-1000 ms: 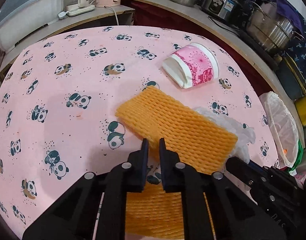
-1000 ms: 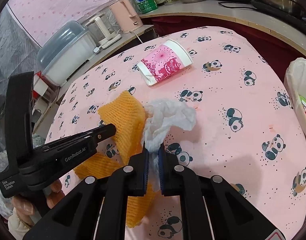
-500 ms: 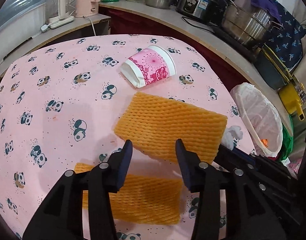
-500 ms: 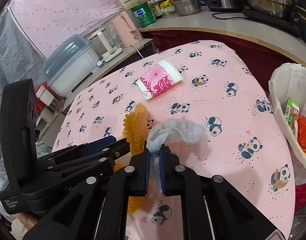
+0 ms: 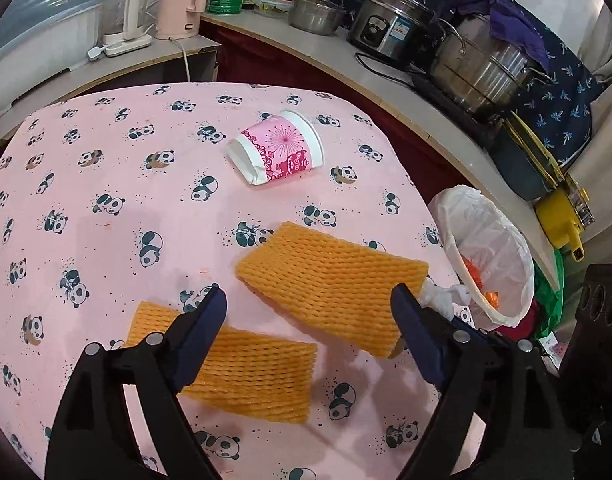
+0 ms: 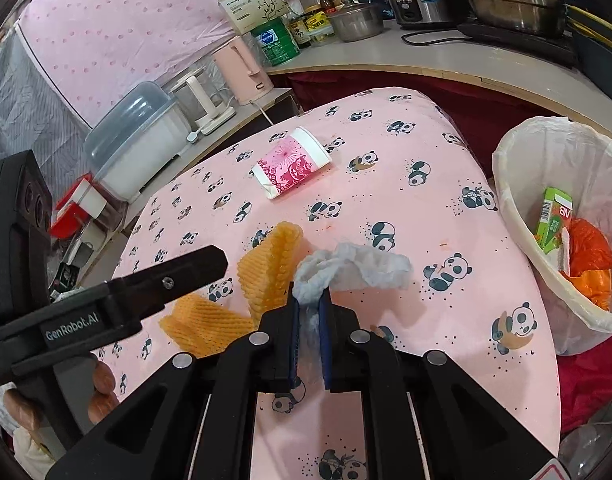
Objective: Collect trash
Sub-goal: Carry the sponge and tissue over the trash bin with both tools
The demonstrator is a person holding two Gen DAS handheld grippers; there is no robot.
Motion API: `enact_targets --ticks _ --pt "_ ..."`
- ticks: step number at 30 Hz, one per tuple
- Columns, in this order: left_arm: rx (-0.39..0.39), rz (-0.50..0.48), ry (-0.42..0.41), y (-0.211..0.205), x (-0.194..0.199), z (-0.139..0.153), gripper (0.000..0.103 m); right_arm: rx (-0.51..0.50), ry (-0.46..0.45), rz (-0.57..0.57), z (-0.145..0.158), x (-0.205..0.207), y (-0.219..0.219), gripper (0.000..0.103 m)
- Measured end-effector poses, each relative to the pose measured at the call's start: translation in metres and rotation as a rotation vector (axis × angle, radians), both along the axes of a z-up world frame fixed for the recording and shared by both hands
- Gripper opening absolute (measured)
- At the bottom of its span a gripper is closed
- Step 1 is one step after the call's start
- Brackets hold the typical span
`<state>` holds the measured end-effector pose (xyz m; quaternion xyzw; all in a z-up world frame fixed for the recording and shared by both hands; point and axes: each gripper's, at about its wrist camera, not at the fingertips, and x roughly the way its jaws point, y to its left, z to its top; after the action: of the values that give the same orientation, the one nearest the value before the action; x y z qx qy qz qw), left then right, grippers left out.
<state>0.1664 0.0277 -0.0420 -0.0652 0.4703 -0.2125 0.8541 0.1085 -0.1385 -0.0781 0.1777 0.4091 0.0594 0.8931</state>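
My left gripper (image 5: 309, 298) hangs over the pink panda tablecloth (image 5: 106, 240), its jaws opening wide, pads touching nothing. Below it is orange foam net: one part (image 5: 234, 372) lies flat, another (image 5: 330, 284) is raised. In the right wrist view the raised net (image 6: 270, 272) stands against my right gripper (image 6: 308, 304), which is shut on a crumpled white tissue (image 6: 346, 268). I cannot tell whether the net is pinched with it. A pink paper cup (image 5: 278, 152) lies on its side farther back. The bin with a white bag (image 6: 578, 152) stands at the table's right edge.
The bin holds a green carton (image 6: 554, 220) and orange wrapping (image 6: 590, 248). A counter behind carries a pink kettle (image 5: 182, 0), a rice cooker (image 5: 390, 28) and steel pots (image 5: 482, 64). A lidded plastic box (image 6: 142, 140) sits to the left. A hand (image 6: 102, 384) holds the left gripper.
The left gripper went from shut on the orange net to wide open and drew up and back. The right gripper rose with the tissue, and the bin came closer in its view.
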Motion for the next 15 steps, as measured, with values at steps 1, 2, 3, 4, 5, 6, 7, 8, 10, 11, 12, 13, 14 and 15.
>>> enact_targets --ticks 1,2,3,4,5,6,7,8,10,11,12,13,14,15 --pt "0.004 0.002 -0.001 0.0 -0.001 0.001 0.08 -0.001 -0.001 -0.002 0.0 -0.002 -0.001 0.01" --pt "0.007 0.004 -0.003 0.0 -0.002 0.003 0.08 -0.001 -0.003 -0.004 0.0 -0.004 -0.002 0.01" --pt "0.007 0.004 -0.006 -0.001 -0.003 0.005 0.08 -0.001 -0.004 -0.007 0.0 -0.006 -0.003 0.01" --pt "0.006 0.004 -0.007 -0.003 -0.005 0.007 0.08 -0.001 -0.005 -0.01 0.0 -0.008 -0.005 0.01" --pt "0.006 0.002 -0.008 -0.005 -0.006 0.008 0.08 -0.003 -0.007 -0.016 0.001 -0.01 -0.007 0.01" --pt "0.012 0.0 -0.011 -0.007 -0.007 0.008 0.08 -0.006 -0.01 -0.023 0.001 -0.013 -0.009 0.01" --pt "0.023 0.0 -0.015 -0.01 -0.008 0.008 0.081 -0.014 -0.015 -0.034 0.003 -0.015 -0.013 0.01" --pt "0.041 0.0 -0.021 -0.013 -0.01 0.008 0.081 -0.018 -0.019 -0.045 0.004 -0.017 -0.016 0.01" --pt "0.071 -0.002 -0.029 -0.021 -0.012 0.006 0.084 -0.018 -0.028 -0.072 0.007 -0.021 -0.027 0.01" --pt "0.086 -0.003 -0.029 -0.025 -0.012 0.003 0.086 -0.018 -0.033 -0.088 0.009 -0.024 -0.033 0.01" --pt "0.1 0.0 -0.028 -0.029 -0.013 -0.001 0.086 -0.017 -0.036 -0.1 0.011 -0.025 -0.039 0.01" --pt "0.108 0.0 -0.022 -0.032 -0.013 -0.004 0.086 -0.016 -0.038 -0.112 0.012 -0.026 -0.044 0.01" --pt "0.116 -0.004 -0.011 -0.037 -0.013 -0.01 0.086 -0.016 -0.041 -0.122 0.014 -0.028 -0.048 0.01" --pt "0.133 -0.004 0.001 -0.042 -0.012 -0.016 0.086 -0.015 -0.043 -0.132 0.015 -0.029 -0.053 0.01"
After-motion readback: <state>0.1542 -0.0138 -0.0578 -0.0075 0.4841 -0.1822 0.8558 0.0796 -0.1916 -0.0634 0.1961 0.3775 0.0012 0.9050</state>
